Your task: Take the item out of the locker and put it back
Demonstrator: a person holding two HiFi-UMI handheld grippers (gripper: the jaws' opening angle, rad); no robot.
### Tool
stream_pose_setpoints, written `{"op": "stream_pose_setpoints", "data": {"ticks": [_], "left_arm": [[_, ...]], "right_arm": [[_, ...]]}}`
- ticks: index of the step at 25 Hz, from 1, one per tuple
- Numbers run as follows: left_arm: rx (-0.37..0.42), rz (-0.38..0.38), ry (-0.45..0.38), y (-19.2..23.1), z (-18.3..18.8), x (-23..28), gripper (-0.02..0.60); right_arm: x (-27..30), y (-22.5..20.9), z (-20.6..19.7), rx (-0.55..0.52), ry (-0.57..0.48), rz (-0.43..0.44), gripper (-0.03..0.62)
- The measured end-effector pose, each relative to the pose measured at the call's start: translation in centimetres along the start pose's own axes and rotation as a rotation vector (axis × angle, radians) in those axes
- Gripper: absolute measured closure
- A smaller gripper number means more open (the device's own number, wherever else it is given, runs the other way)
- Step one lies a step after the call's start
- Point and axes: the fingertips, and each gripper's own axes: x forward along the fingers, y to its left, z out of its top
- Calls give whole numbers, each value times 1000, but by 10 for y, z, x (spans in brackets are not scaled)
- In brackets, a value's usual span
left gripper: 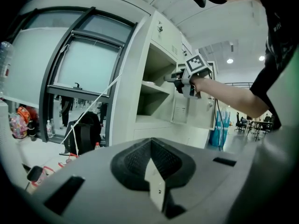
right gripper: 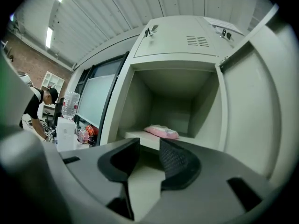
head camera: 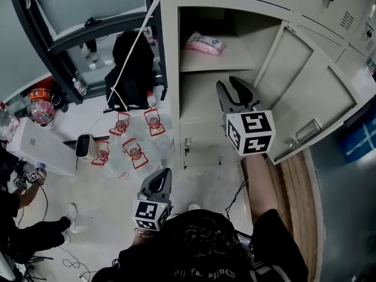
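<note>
The right gripper (head camera: pixel 238 96) is held up in front of the open locker (head camera: pixel 170 69), its jaws apart with only air between them. In the right gripper view (right gripper: pixel 149 157) the two dark pads stand clear of each other and frame the compartment ahead. The pink packet (head camera: pixel 204 43) lies on the locker's shelf (head camera: pixel 235 60), toward the left and well back from the front edge. It is well apart from the jaws and higher than they are. Seen from that gripper, the pink packet (right gripper: pixel 161 131) shows just above the shelf's front edge, which is all that lies between it and the pads. The locker door (head camera: pixel 305 93) is swung wide to the right, beside the outstretched forearm.

The left gripper (head camera: pixel 157 184) hangs low and close to the person's body, well away from the locker. Its jaws are closed together on nothing, the pads meeting in a line in the left gripper view (left gripper: pixel 152 164).

Left of the locker a black backpack (head camera: pixel 130 69) leans below a window (head camera: pixel 88 4), and a white cord (head camera: pixel 134 51) slants across it. On the floor (head camera: pixel 194 187) in front of it stand what look like water bottles (head camera: pixel 132 148) with red labels, though they are too small to be sure. Another person (head camera: pixel 26 228) crouches at the far left edge.
</note>
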Motion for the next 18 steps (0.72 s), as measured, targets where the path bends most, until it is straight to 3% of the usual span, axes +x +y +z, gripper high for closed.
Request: {"op": "stream_pose_setpoints", "data": {"ticks": [10,18], "left_arm": [[-27,64,49,17,-18,-2,574],[-58,104,68,26,-23,-7,574]], "right_arm": [[52,-25,22,-82,48,-22,461],[88,-35,16,-150,136,1,459]]}}
